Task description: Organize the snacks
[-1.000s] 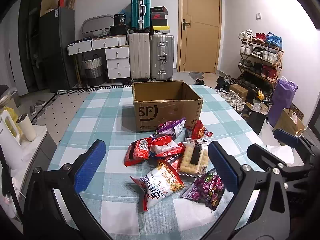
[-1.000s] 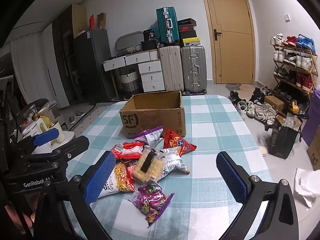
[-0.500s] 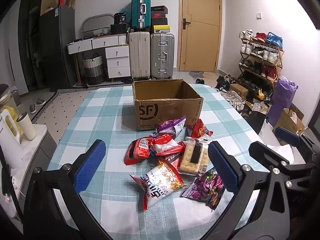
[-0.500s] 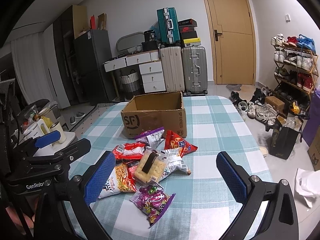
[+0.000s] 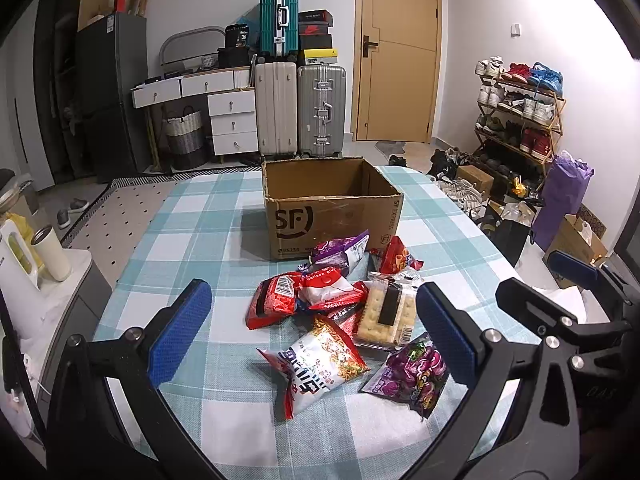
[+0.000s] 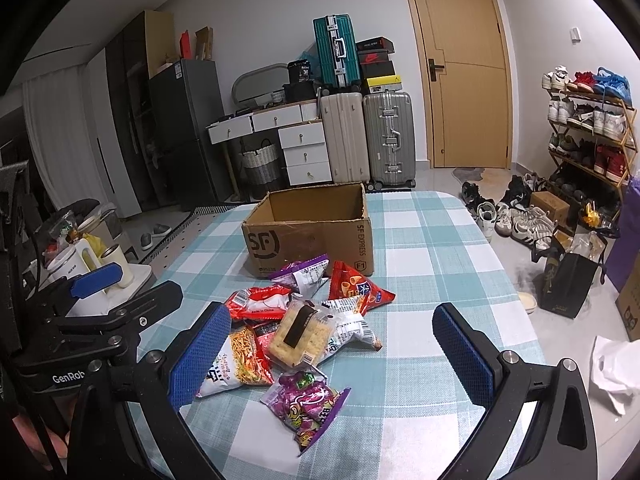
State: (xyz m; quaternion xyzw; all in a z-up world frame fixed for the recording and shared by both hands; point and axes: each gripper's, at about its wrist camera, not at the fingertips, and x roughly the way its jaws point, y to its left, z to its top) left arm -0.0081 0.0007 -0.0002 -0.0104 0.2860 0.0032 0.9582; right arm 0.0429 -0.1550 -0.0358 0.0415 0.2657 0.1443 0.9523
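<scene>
The snacks lie in a loose heap on the tabletop (image 5: 192, 240), a blue-and-white checked cloth, just in front of the open brown cardboard box (image 5: 332, 216) printed "SF": a purple crinkly candy bag (image 6: 306, 404) nearest me, a white-and-orange noodle packet (image 5: 320, 360) beside it, a clear-wrapped cracker pack with a dark label (image 6: 300, 332) resting on other bags, red foil packets (image 5: 276, 300) to the left, and a red chip bag (image 6: 354, 288) and a purple-and-white bag (image 5: 340, 250) closest to the box. My left hand-held gripper (image 5: 310, 332) and my right hand-held gripper (image 6: 330, 354) both hover above the near edge of the heap, jaws spread wide and holding nothing. To start well, I judge the purple candy bag the easiest pick, since it lies apart with nothing on it. I should pinch it across a gathered edge so the slick film doesn't slide, lift it over the box's near wall, and let go inside without nudging the light box away.
</scene>
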